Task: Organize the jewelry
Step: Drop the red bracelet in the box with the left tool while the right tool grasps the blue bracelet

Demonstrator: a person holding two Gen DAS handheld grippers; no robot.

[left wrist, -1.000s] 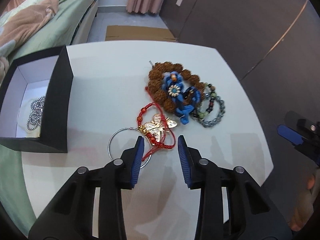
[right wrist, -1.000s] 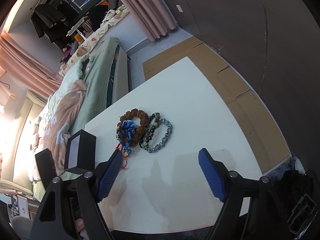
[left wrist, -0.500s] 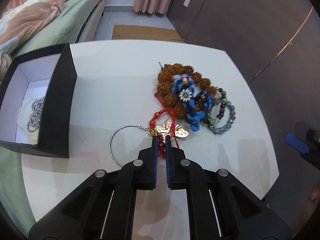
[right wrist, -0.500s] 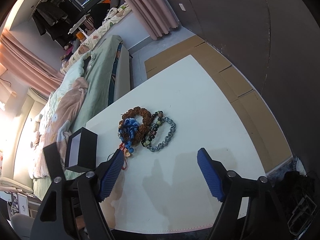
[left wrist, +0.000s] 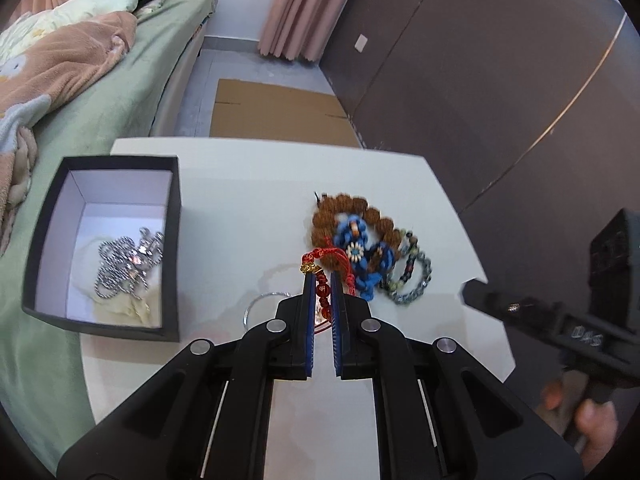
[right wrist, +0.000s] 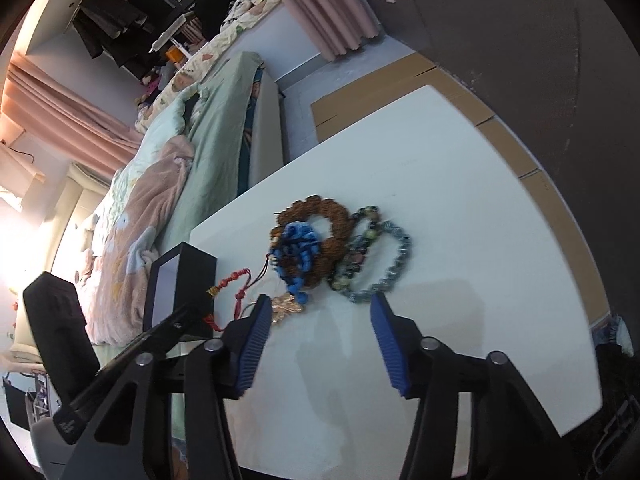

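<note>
My left gripper (left wrist: 323, 280) is shut on the red bead bracelet (left wrist: 323, 293), which hangs lifted off the white table (left wrist: 248, 184); its gold butterfly charm (right wrist: 286, 304) dangles below. A thin silver hoop (left wrist: 260, 303) shows just under it. To the left stands an open black box (left wrist: 175, 240) holding a silver chain (left wrist: 128, 260). On the table lies a pile of a brown bead bracelet (right wrist: 316, 210), a blue woven bracelet (right wrist: 300, 240) and a grey bead bracelet (right wrist: 394, 268). My right gripper (right wrist: 320, 304) hovers just short of the pile, its jaws closing with nothing between them.
A bed with green and pink bedding (left wrist: 80, 60) runs along the table's left side. Flattened cardboard (left wrist: 276, 112) lies on the floor beyond the far edge. A dark wall (left wrist: 480, 80) is on the right. A hand (left wrist: 592, 420) holds the right gripper's handle.
My left gripper shut on the red bracelet and rose with it off the table. The right gripper came closer to the pile and its jaws narrowed.
</note>
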